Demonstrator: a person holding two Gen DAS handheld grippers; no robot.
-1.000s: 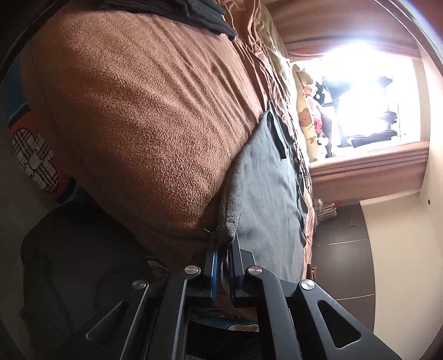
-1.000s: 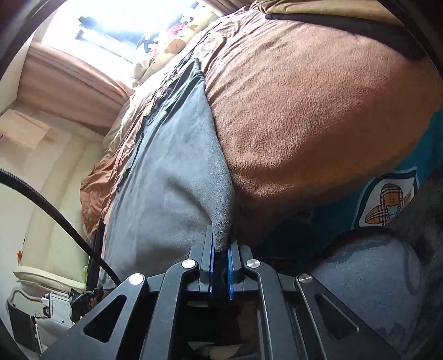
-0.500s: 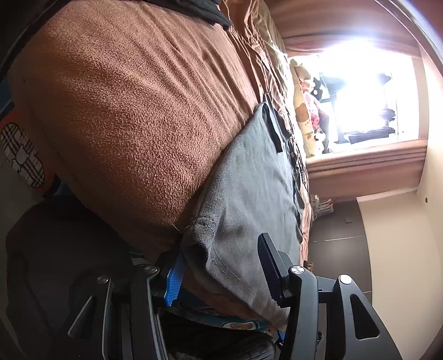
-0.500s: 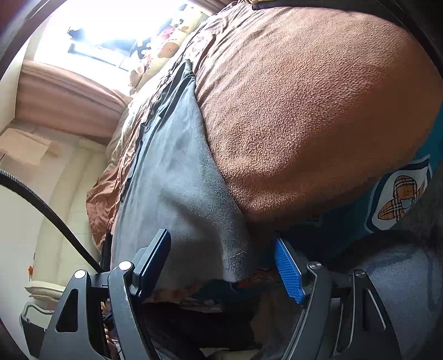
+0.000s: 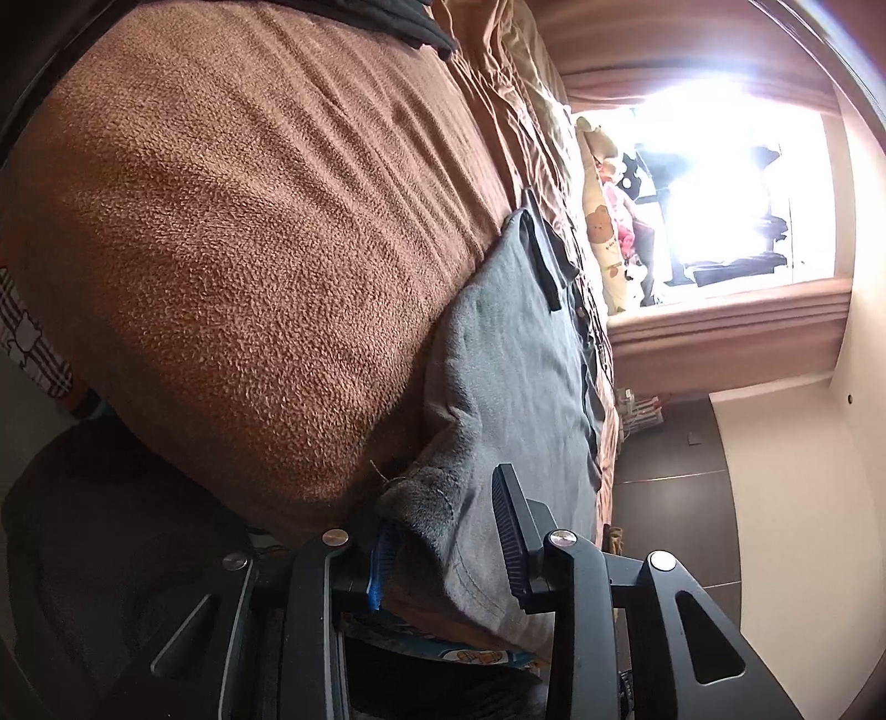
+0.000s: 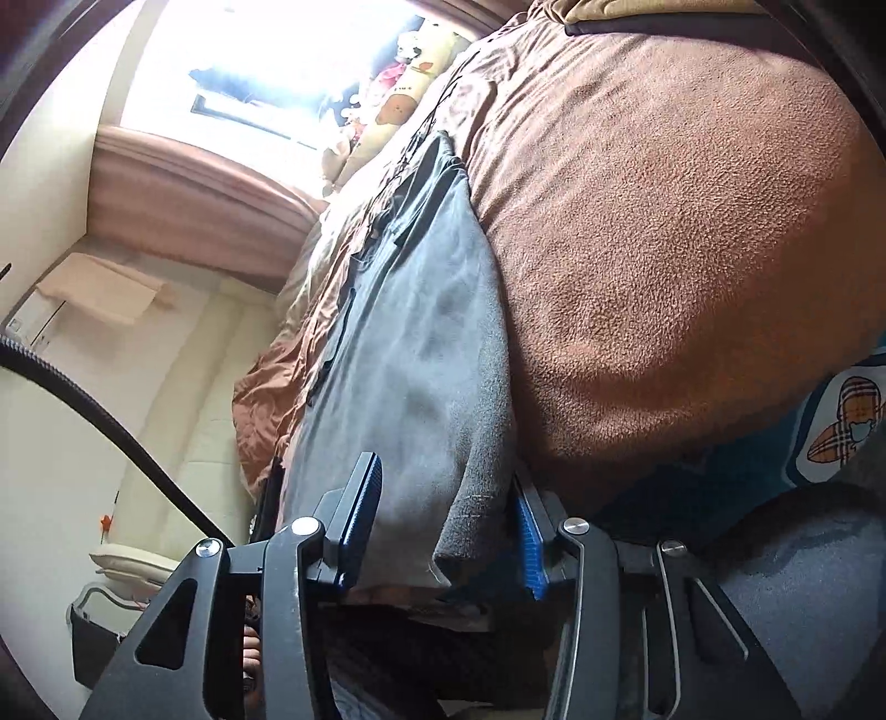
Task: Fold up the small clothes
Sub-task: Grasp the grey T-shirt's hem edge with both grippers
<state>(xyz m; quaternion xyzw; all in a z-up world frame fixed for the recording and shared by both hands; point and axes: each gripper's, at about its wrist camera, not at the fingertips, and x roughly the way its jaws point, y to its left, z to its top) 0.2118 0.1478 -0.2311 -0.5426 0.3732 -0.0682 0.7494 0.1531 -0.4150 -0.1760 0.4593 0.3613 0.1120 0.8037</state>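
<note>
A grey garment (image 5: pixel 515 360) (image 6: pixel 421 343) lies flat on a brown fleece blanket (image 5: pixel 249 249) (image 6: pixel 664 249), and its near hem hangs over the bed's edge. My left gripper (image 5: pixel 443 545) straddles one hem corner. Its jaws are closing with the cloth between the blue pads, and a gap still shows. My right gripper (image 6: pixel 443 531) straddles the other corner the same way: its jaws are closing, the grey hem fills most of the space between the pads, and it is not visibly pinched.
A bear-print plush pillow (image 5: pixel 601 243) (image 6: pixel 404 94) lies by the bright window. Dark clothing (image 5: pixel 387 16) sits at the blanket's far end. A blue sheet with a plaid print (image 6: pixel 847 421) shows under the blanket. A black cable (image 6: pixel 111 432) crosses the right view.
Both grippers were shut on the grey garment's corners, then opened wide and let go. Their jaws are now narrower around the hem. The corners have dropped onto the bed edge.
</note>
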